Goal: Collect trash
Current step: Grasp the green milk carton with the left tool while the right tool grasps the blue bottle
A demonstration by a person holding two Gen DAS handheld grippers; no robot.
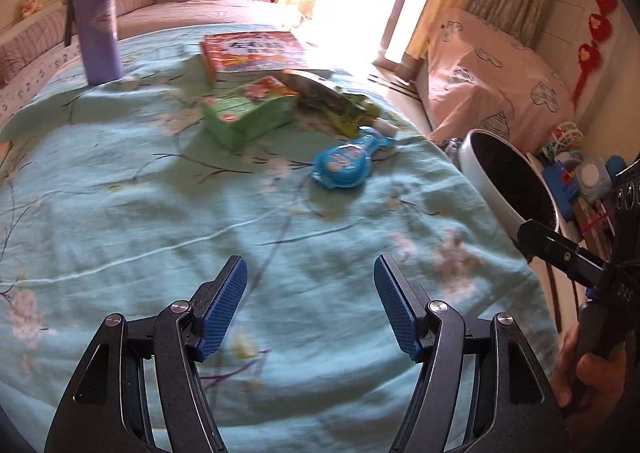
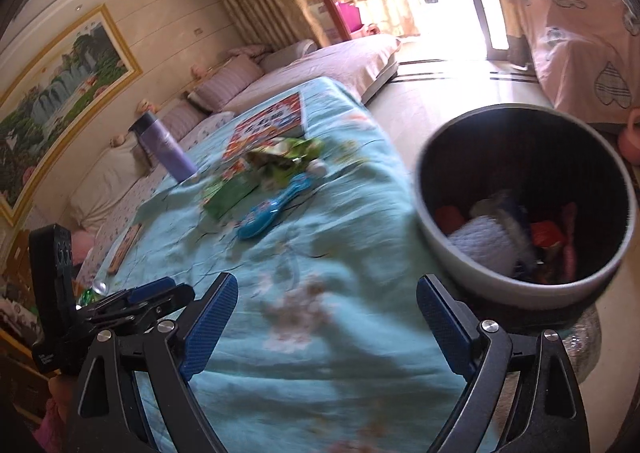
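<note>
Empty claws (image 1: 310,305) face wrappers (image 1: 340,105), bin (image 2: 524,205) beside.

Both tools are built alike. The left gripper (image 1: 310,277) has matte black, speckled arms with triangular cut-outs, round silver screws at the pivots, and jaws lined with blue cross-hatched pads (image 1: 222,309). The right gripper (image 2: 326,295) shows the same black arms, silver screws and blue pads (image 2: 210,327). Seen from the left wrist, its black housing carries small round lenses and pale lettering.
</note>
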